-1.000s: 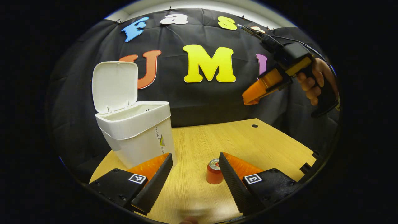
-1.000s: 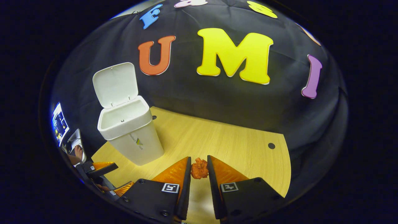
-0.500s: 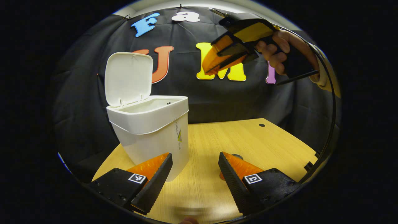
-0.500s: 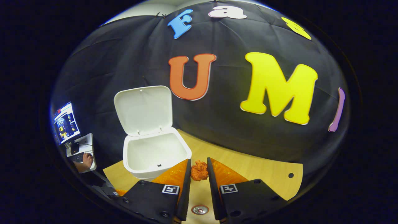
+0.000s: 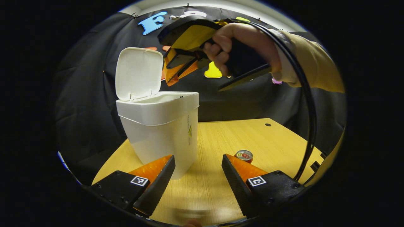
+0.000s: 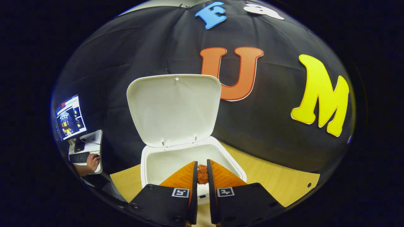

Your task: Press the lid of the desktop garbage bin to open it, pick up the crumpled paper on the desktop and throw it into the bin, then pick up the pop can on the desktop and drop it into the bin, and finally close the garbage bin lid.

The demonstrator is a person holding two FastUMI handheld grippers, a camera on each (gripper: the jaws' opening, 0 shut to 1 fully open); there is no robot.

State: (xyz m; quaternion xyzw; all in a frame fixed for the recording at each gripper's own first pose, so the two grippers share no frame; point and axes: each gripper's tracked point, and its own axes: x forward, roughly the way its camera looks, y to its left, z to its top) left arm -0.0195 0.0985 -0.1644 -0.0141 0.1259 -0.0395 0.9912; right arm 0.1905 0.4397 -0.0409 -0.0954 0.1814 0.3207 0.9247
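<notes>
The left gripper point(image 5: 197, 171) hangs low over the desk's point(image 5: 221, 138) near edge, fingers apart and empty. Just beyond stands the pop can point(image 5: 244, 155), right of the bin point(image 5: 161, 126). Above the bin's open mouth, lid point(image 6: 173, 108) upright, the right gripper point(image 6: 202, 176) clamps the crumpled paper point(image 6: 202, 174).

One white garbage bin point(image 5: 161, 126) stands left of centre in the left gripper view, with one raised lid point(image 5: 137, 73). One pop can point(image 5: 244, 155) sits at lower right. One crumpled paper point(image 6: 202, 174) shows at lower centre. Two grippers: left gripper point(image 5: 197, 176), right gripper point(image 6: 201, 179).
</notes>
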